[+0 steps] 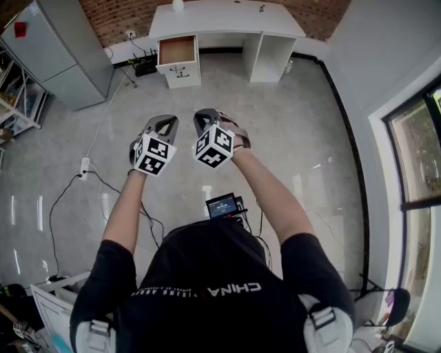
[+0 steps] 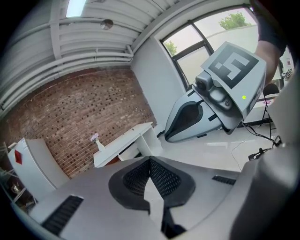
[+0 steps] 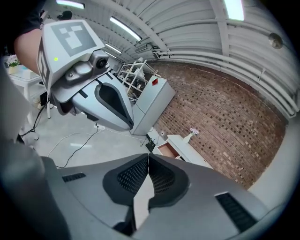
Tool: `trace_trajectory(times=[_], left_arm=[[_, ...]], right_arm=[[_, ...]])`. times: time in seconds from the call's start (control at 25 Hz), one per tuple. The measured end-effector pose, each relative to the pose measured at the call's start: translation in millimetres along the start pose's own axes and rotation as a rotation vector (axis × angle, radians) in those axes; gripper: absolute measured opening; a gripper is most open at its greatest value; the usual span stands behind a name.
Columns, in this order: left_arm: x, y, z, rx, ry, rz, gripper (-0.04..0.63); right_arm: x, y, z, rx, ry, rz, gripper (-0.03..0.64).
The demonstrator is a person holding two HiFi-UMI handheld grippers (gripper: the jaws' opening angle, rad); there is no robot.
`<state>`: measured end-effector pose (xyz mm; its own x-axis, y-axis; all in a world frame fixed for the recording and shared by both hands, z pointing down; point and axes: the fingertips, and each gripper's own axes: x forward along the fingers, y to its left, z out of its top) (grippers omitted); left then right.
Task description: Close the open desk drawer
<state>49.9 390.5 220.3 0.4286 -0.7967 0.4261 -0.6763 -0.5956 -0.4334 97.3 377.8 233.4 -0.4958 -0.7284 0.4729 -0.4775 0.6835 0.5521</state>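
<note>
**Far from the desk, both grippers shut on nothing**

At the far side of the room, against the brick wall (image 1: pixel 114 17), stands the white desk (image 1: pixel 227 17). Its drawer (image 1: pixel 178 51) on the left side is pulled out, showing a bare wooden inside, with the white drawer front facing the room. A small vase (image 1: pixel 178 5) sits on the desk top above it. A black box with aerials (image 1: pixel 145 66) rests on the floor just left of the drawer, and a grey cabinet (image 1: pixel 58 52) stands further left.

Well apart from the desk, over open grey floor (image 1: pixel 289 124), the person holds the two grippers side by side at arm's length, both pointing toward the desk. The left gripper (image 1: pixel 164 120) has its jaws together, tips touching, nothing between them. The right gripper (image 1: pixel 207 114) is the same: jaws meeting at the tips, holding nothing. Neither touches the drawer.

A white power strip (image 1: pixel 85 166) and its cable lie on the floor to the left of the person.
</note>
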Motion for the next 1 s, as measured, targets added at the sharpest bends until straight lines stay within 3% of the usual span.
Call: trace_trajectory(times=[0.48, 0.72, 1.0], left_arm=[[2, -8, -22, 0.014, 0.058, -0.026, 0.011], [14, -11, -7, 0.013, 0.06, -0.026, 0.011], [12, -16, -16, 0.006, 0.08, -0.032, 0.011]], right_arm=[[5, 10, -4, -0.014, 0.019, 0.003, 0.015], [3, -5, -10, -0.015, 0.015, 0.014, 0.015], [0, -3, -15, -0.015, 0.025, 0.01, 0.015]])
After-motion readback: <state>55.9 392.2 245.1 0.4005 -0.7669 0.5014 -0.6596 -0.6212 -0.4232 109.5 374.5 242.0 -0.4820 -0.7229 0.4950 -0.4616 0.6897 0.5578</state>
